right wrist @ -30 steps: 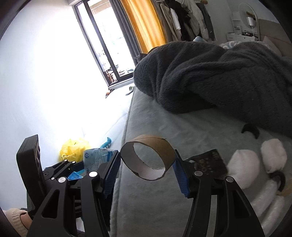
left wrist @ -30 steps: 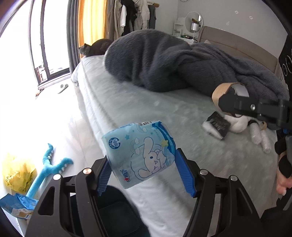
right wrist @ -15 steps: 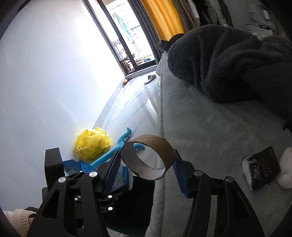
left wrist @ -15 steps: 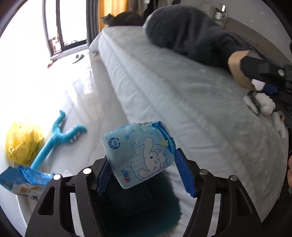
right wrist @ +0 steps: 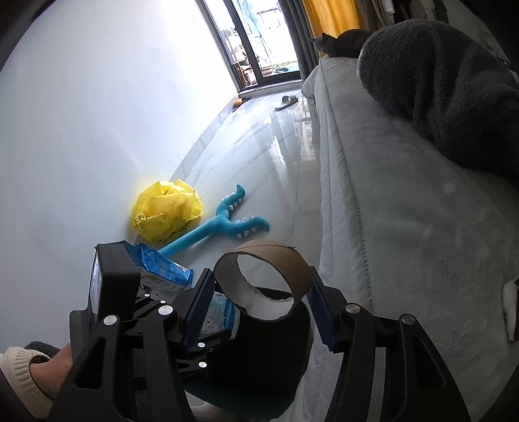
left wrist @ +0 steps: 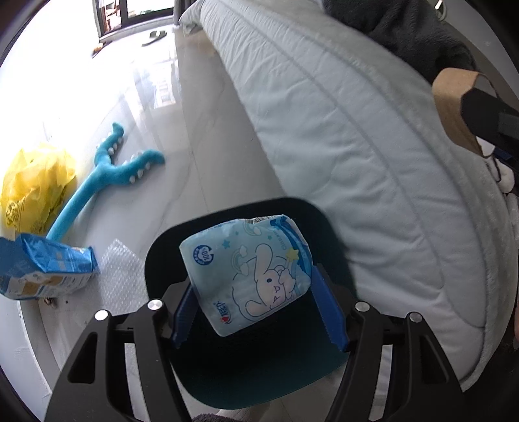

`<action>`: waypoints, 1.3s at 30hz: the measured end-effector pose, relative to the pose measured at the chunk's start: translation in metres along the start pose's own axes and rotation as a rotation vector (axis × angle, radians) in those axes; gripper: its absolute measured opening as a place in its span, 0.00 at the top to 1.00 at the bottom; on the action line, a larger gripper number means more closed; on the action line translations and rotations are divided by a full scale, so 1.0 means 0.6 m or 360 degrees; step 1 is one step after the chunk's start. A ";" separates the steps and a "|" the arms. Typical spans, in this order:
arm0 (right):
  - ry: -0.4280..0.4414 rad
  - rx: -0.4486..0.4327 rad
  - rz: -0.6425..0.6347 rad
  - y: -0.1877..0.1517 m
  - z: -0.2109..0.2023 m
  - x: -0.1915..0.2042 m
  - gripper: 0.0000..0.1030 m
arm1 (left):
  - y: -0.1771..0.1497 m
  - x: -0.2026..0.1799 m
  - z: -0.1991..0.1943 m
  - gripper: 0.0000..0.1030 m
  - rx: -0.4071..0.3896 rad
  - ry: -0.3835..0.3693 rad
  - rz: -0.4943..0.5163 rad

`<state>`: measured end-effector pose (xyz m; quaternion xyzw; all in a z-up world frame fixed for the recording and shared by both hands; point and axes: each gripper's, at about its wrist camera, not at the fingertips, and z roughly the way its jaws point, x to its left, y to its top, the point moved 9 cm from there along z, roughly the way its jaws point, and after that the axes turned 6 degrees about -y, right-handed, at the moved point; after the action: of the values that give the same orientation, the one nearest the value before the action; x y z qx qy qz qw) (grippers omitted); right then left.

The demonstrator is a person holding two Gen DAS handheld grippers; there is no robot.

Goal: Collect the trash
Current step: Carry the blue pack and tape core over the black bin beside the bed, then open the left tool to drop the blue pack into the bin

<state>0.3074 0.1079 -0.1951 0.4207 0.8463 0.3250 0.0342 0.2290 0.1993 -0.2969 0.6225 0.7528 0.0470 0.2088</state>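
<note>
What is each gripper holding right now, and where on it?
Left gripper: blue tissue pack, pinched across its two sides. Right gripper: cardboard roll core, squeezed across its outer wall.

I am looking along a glossy pale tiled floor (right wrist: pixel 259 155) that is catching bright daylight from a dark-framed glass door (right wrist: pixel 259 42) at the far end. A plain white wall (right wrist: pixel 97 113) is running down one side, a bed with a quilted pale mattress (left wrist: pixel 356 136) down the other. A yellow-orange curtain (right wrist: pixel 331 16) is hanging beside the door.
</note>
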 end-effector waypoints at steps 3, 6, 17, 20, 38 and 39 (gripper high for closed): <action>0.0002 0.0086 -0.0023 -0.020 0.025 0.014 0.43 | -0.015 0.018 0.014 0.33 0.0064 -0.0032 -0.0040; 0.0005 0.0167 -0.0048 -0.039 0.051 0.026 0.43 | -0.026 0.025 0.018 0.33 0.0102 -0.0050 -0.0055; -0.0041 0.0367 -0.0107 -0.081 0.115 0.050 0.43 | -0.064 0.055 0.027 0.26 0.0225 -0.0047 -0.0061; -0.0052 0.0406 -0.0114 -0.090 0.130 0.054 0.43 | -0.063 0.065 0.018 0.23 0.0200 -0.0037 -0.0060; -0.0170 0.0617 -0.0182 -0.153 0.209 0.052 0.43 | 0.023 0.101 -0.091 0.19 -0.0312 0.0004 -0.0066; -0.0179 0.0628 -0.0188 -0.158 0.213 0.051 0.43 | 0.032 0.101 -0.105 0.19 -0.0376 0.0033 -0.0043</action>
<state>0.2646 0.1560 -0.3437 0.3864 0.9135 0.1264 0.0172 0.2150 0.2735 -0.2489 0.5830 0.7524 0.1389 0.2735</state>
